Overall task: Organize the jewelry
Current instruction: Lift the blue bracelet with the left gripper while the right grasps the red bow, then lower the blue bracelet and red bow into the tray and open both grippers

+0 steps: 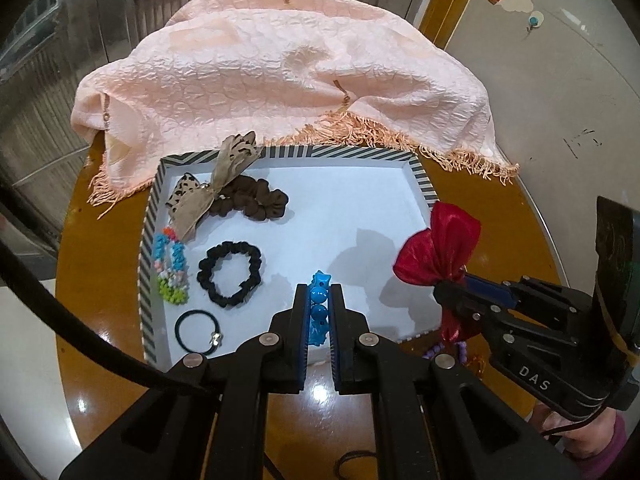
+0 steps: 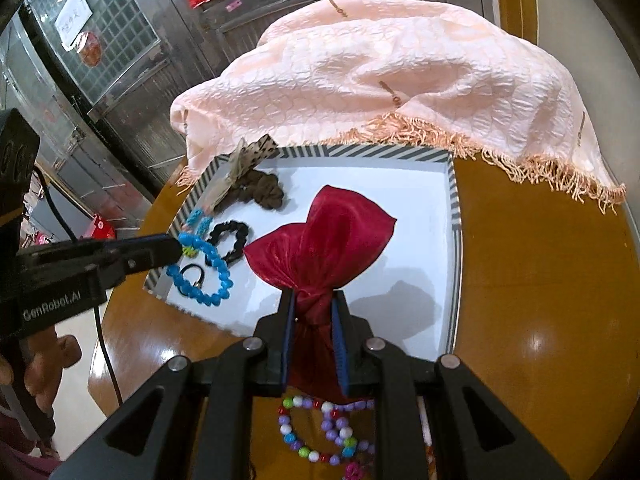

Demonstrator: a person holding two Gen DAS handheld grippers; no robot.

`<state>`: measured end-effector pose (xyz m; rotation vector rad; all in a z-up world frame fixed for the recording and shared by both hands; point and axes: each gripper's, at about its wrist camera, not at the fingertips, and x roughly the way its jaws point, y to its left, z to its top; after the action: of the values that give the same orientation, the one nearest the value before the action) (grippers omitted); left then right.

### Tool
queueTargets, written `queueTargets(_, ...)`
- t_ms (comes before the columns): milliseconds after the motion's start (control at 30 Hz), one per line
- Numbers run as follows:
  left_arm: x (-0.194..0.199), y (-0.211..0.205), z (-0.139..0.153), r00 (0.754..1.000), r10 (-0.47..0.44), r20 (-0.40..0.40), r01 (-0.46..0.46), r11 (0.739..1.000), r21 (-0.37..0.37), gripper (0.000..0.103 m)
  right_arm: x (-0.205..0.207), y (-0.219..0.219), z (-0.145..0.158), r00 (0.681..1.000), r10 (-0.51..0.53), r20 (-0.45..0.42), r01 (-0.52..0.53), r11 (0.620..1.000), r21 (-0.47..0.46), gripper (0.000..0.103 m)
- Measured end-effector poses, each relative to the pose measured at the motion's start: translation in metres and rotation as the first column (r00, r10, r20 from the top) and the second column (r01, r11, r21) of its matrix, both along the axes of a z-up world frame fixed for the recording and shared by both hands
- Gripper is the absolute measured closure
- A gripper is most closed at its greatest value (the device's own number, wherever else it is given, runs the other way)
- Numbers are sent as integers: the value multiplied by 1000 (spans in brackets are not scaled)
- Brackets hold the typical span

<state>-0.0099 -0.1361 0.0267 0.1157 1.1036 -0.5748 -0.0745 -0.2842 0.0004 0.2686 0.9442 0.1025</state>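
Note:
A striped-rim white tray (image 1: 360, 152) (image 2: 454, 204) sits on the round brown table. My left gripper (image 1: 319, 294) (image 2: 178, 246) is shut on a blue bead bracelet (image 1: 319, 304) (image 2: 208, 276) and holds it over the tray's front. My right gripper (image 2: 314, 300) (image 1: 444, 288) is shut on the knot of a red fabric bow (image 2: 320, 236) (image 1: 436, 248) above the tray's right front corner. In the tray lie a beige bow (image 1: 216, 184), a brown scrunchie (image 1: 256, 198), a black scrunchie (image 1: 230, 274), a black hair tie (image 1: 198, 332) and a colourful bead strand (image 1: 172, 268).
A peach fringed cloth (image 1: 280, 76) (image 2: 400, 76) is heaped behind the tray. A multicolour bead bracelet (image 2: 320, 432) lies on the table under my right gripper. Bare table (image 2: 540, 280) lies right of the tray. Metal shutters stand behind.

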Motion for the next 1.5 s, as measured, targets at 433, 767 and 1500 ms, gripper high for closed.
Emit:
queueTargets(433, 36, -29, -26, 998, 1, -62, -1, 1000, 11, 96, 58, -13, -17, 999, -24, -39, 25, 999, 23, 86)
queueTargets(767, 62, -29, -52, 993, 44, -106, -40, 998, 45, 96, 106, -8, -35, 997, 1, -77, 1, 1000, 25, 85)
queueTargets(1500, 90, -8, -76, 981, 143, -135, -132, 987, 91, 96, 160, 5, -70, 990, 10, -139, -4, 999, 44, 85)
